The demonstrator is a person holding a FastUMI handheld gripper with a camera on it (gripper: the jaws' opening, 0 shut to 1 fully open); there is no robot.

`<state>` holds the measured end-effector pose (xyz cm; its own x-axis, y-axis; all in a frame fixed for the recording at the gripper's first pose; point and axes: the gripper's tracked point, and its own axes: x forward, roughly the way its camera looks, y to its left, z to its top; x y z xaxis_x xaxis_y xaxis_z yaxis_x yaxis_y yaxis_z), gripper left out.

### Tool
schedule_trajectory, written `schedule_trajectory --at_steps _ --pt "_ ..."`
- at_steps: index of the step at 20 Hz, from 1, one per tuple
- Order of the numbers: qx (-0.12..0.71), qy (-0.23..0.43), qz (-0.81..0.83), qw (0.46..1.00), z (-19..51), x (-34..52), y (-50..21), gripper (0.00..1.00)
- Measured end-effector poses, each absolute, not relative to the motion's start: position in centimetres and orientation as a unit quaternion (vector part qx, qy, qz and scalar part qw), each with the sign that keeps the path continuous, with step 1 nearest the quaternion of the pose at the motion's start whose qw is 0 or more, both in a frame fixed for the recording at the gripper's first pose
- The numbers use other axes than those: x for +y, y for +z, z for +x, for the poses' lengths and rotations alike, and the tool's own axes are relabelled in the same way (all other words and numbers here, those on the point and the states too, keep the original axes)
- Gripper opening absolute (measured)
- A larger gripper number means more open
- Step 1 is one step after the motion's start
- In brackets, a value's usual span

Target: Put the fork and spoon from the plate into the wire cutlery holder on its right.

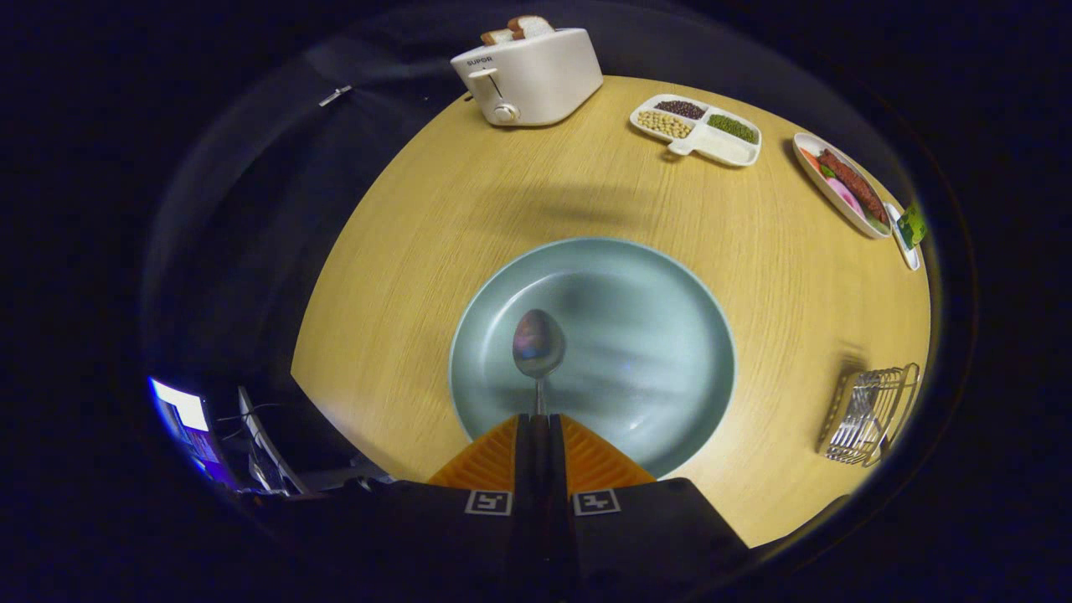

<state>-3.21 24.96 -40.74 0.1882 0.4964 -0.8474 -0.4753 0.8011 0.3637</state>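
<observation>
Both orange ribbed fingers (502, 456) of my gripper (540, 423) are pressed nearly together, with just a thin dark slit between them, and they pinch the slim handle of a polished silver metal spoon (538, 343). From my seat I see its oval bowl standing just ahead of the fingertips, facing me, with a dull purplish sheen on it. The short run of handle I can see comes straight out of the gap between the fingertips.

Under and beyond the spoon lies a round pale blue-green plate (662, 301), its surface bare apart from soft reflections; I can't tell whether the spoon touches it or hangs above it. The gripper looks steeply down onto the plate and the light wooden round table (419, 251).

Well off to the right of the fingers, apart from the plate, stands the silver wire cutlery holder (867, 414).

Far beyond the fingers I make out a white toaster (528, 79) with bread slices in it, a white divided dish of beans (697, 127), and farther right a white oval dish of mixed food (844, 182).
</observation>
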Motion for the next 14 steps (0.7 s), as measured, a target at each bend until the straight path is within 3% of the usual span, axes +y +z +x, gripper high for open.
schedule_trajectory --at_steps 14 --pt "0.54 0.326 0.004 0.776 -2.7 21.7 -38.9 0.08"
